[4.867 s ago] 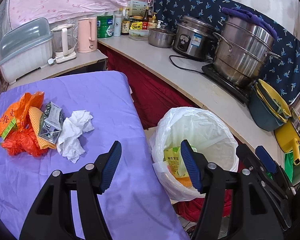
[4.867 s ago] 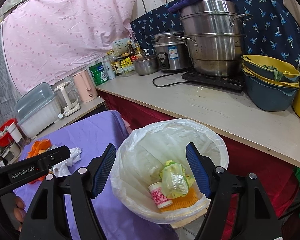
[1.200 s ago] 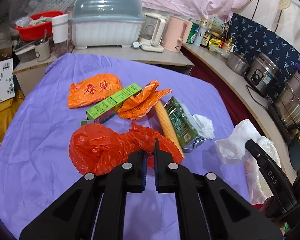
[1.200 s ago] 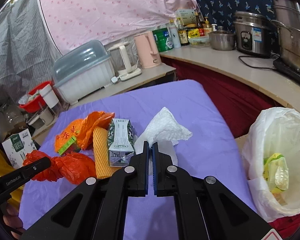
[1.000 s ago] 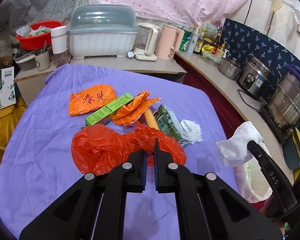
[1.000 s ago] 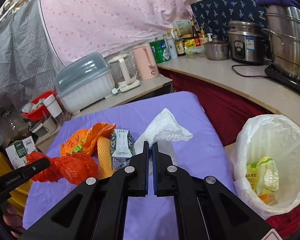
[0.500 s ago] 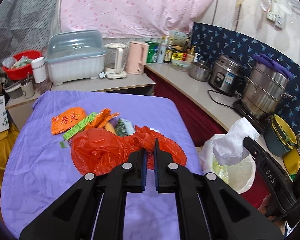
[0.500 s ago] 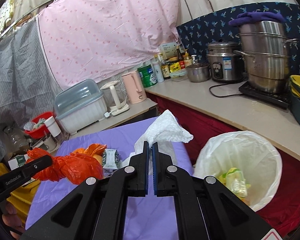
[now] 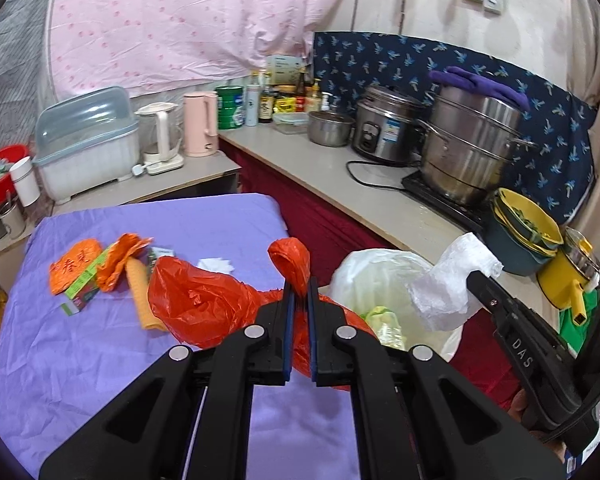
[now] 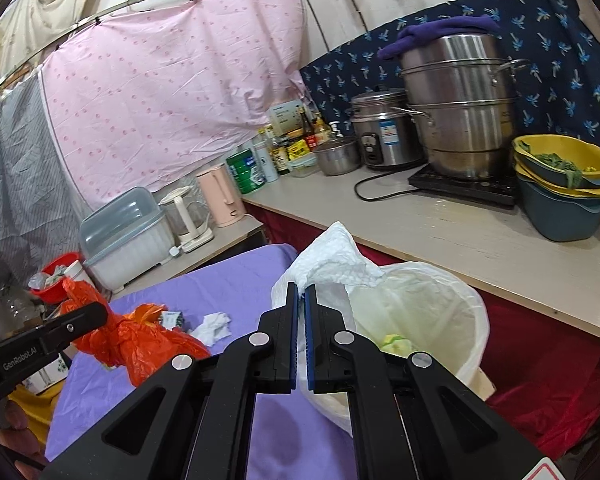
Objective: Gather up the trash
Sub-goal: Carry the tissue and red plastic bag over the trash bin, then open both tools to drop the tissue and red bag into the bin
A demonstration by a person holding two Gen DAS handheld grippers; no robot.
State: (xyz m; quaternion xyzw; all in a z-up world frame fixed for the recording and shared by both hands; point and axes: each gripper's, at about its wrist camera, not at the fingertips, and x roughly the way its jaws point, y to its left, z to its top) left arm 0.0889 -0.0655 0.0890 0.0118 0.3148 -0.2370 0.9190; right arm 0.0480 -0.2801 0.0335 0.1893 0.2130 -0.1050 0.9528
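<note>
My left gripper is shut on a crumpled orange plastic bag, which hangs above the right side of the purple table. My right gripper is shut on a white paper tissue, held over the near rim of the white-lined trash bin. The same tissue shows in the left wrist view above the bin. On the table lie an orange packet, a green box, a yellow cloth and another white tissue.
A counter runs behind the bin with a rice cooker, a steel steamer pot, stacked bowls and a cable. Kettles and a dish box stand behind the table. A red cloth hangs under the counter.
Both grippers rose and swung right from the table toward the bin, carrying the orange bag and the tissue. The bin is now close in front of both.
</note>
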